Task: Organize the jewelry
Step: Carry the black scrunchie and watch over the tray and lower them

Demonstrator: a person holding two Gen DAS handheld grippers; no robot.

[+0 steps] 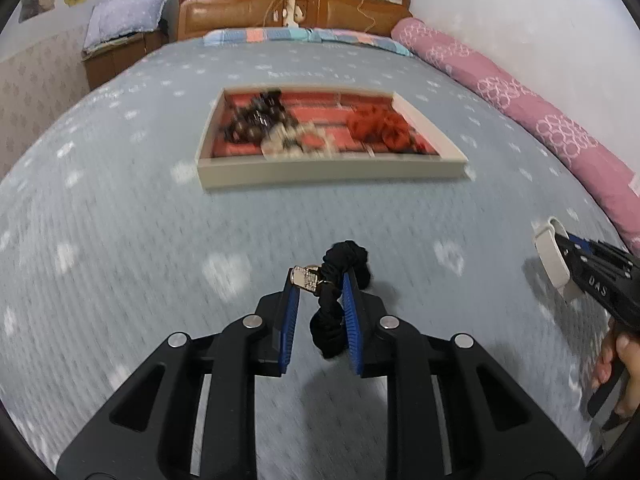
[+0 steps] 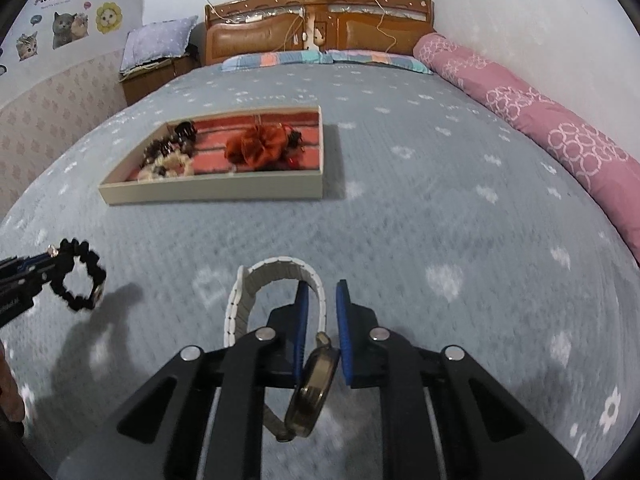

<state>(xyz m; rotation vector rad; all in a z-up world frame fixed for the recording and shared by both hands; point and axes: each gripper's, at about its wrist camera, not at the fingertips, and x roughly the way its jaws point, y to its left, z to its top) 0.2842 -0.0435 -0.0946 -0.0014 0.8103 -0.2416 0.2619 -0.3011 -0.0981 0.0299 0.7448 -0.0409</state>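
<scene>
A grey-blue bedspread (image 2: 400, 220) with pale flower marks covers the bed; a carved wooden headboard (image 2: 320, 20) closes the far end, and a long pink bolster (image 2: 540, 120) is laid along the right wall. A shallow beige tray (image 2: 216, 192) with a red lining is set on the spread ahead of both tools; dark hair clips (image 2: 172, 144), a cream scrunchie (image 2: 172, 166) and a rust-red scrunchie (image 2: 256, 148) are seen inside it. Nothing is interposed between the grippers and the tray.

The left gripper (image 1: 320, 284) is shown closed on a black scrunchie (image 1: 340, 300) carrying a small silver charm (image 1: 306, 278); the loop is held clear of the bedspread, its shadow cast below. The right gripper (image 2: 322, 300) is shown closed on a wristwatch (image 2: 314, 384): the round, dark-rimmed case is clamped between the blue pads (image 2: 344, 336), and the white link band (image 2: 276, 280) is arched forward and to the left. A hand (image 1: 620, 364) is seen on the right tool's handle.
</scene>
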